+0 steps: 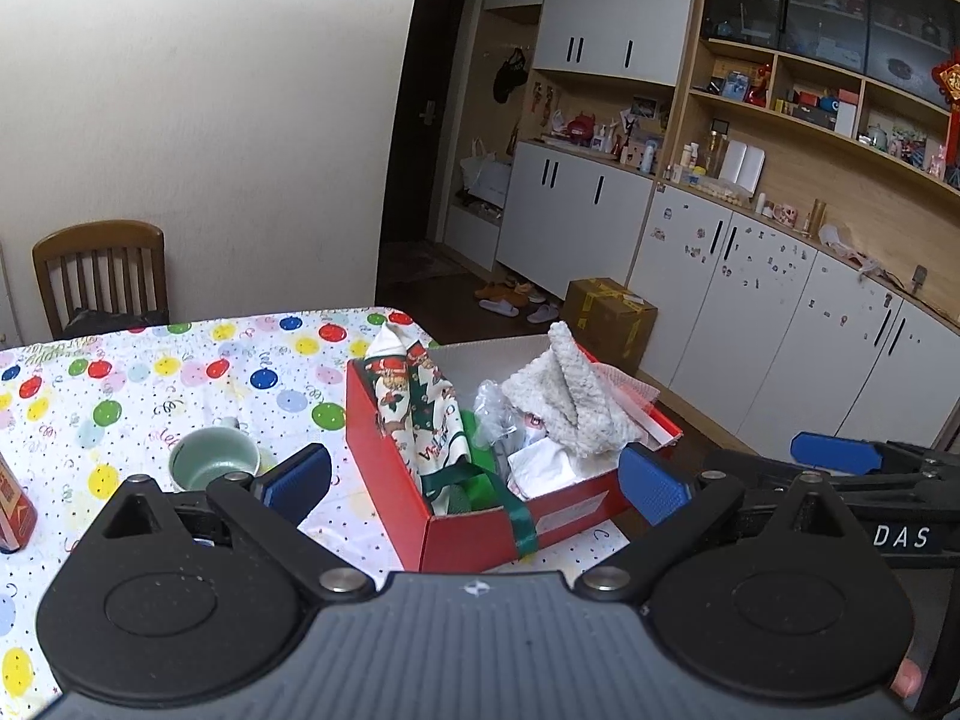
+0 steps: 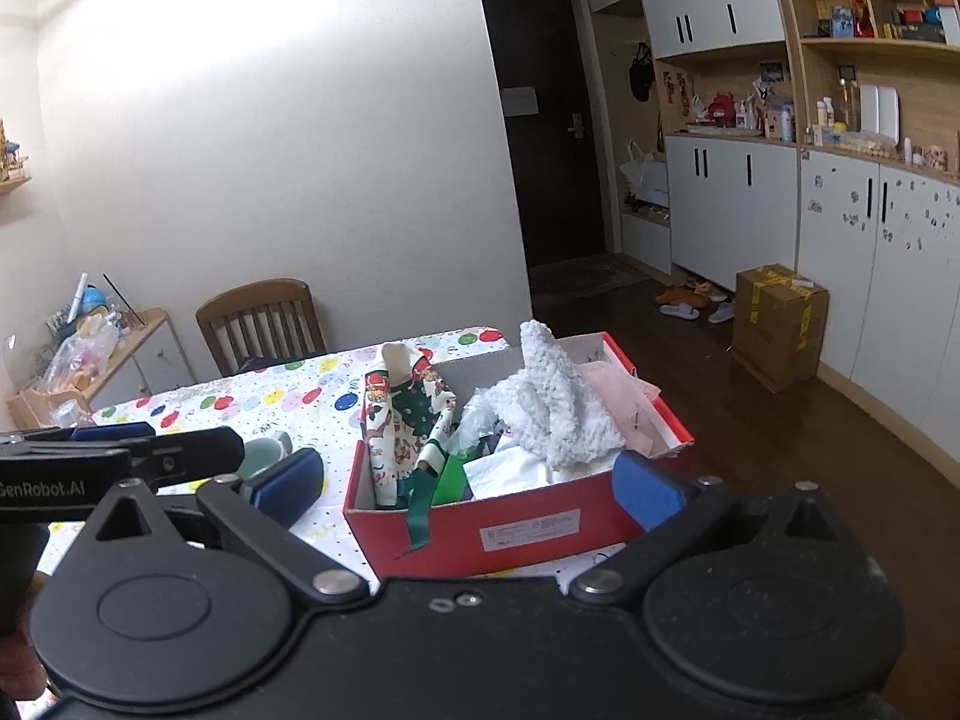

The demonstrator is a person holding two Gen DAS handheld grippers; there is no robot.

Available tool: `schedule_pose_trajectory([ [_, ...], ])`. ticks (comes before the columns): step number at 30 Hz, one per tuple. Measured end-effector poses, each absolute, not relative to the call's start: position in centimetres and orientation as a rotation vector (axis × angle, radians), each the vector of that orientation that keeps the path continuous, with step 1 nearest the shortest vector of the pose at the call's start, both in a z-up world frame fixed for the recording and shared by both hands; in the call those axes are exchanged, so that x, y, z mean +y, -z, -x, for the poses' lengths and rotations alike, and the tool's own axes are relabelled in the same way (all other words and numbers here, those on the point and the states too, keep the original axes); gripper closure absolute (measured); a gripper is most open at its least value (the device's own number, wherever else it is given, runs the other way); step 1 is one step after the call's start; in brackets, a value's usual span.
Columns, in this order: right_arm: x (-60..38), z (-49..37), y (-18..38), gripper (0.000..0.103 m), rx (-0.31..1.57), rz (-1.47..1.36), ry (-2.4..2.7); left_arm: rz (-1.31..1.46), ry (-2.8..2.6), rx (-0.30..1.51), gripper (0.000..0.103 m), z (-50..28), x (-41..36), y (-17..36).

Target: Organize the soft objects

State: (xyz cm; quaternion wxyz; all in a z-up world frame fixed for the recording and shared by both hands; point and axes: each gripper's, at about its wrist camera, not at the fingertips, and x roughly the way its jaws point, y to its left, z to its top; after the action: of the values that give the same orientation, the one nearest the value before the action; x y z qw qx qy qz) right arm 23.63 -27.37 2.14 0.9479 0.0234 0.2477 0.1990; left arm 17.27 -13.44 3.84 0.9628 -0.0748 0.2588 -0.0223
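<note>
Both tongs, left (image 1: 474, 483) and right (image 2: 468, 489), spread and empty, just short of red cardboard box (image 2: 522, 531) (on surface), which holds fluffy white cloth (image 2: 555, 402) and Christmas-print fabric (image 2: 408, 414).

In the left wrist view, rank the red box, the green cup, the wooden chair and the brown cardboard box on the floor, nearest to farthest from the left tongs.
1. Green cup, just beyond the left tongs' left finger, and red box, between the open fingers: too close to call.
2. Wooden chair, behind the table's far left edge.
3. Brown cardboard box, on the floor past the table.
</note>
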Motion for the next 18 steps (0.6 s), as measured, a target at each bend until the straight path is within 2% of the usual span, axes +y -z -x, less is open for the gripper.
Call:
schedule_pose_trajectory([
  [18, -26.75, -23.16, -2.24, 0.0, 0.494, -0.039, -0.37, 0.096, 0.055, 0.532, 0.0, -17.05, -13.2, -3.66],
])
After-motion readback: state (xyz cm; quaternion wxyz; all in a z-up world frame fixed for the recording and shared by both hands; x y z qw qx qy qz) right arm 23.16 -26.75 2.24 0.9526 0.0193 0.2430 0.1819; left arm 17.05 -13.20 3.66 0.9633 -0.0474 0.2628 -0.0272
